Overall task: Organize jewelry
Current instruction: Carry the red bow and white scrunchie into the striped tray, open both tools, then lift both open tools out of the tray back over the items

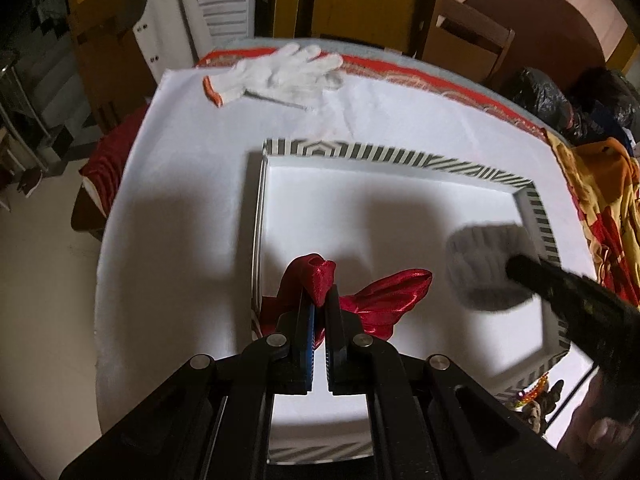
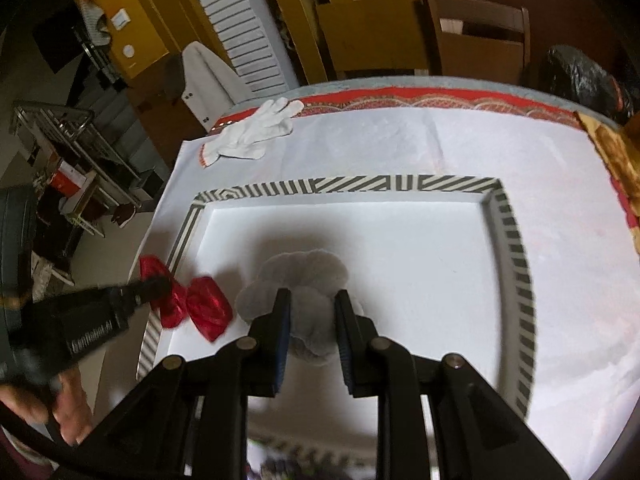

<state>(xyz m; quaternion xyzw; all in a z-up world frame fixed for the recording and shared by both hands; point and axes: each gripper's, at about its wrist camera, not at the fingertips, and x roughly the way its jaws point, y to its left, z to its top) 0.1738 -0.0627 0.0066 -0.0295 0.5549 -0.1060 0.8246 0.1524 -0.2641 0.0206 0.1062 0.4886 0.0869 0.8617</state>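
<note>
A red satin bow point(image 1: 380, 296) is pinched at its middle by my left gripper point(image 1: 320, 296), which is shut on it. The bow point(image 2: 204, 308) hangs over the left rim of a white tray with a black-and-white striped border point(image 2: 360, 184). A grey fluffy hair piece point(image 2: 304, 272) sits between the pads of my right gripper point(image 2: 312, 300), which is shut on it above the tray's floor. In the left wrist view the grey piece point(image 1: 480, 264) shows near the tray's right rim point(image 1: 540, 216), with the right gripper point(image 1: 520, 270) coming in from the right.
A white work glove point(image 1: 280, 70) lies at the far left of the white cloth. Orange beads point(image 1: 536, 390) lie just outside the tray's near right corner. Wooden chairs point(image 2: 480, 36) and black bags point(image 2: 584, 76) stand behind the table. A person's hand point(image 2: 68, 412) holds the left gripper.
</note>
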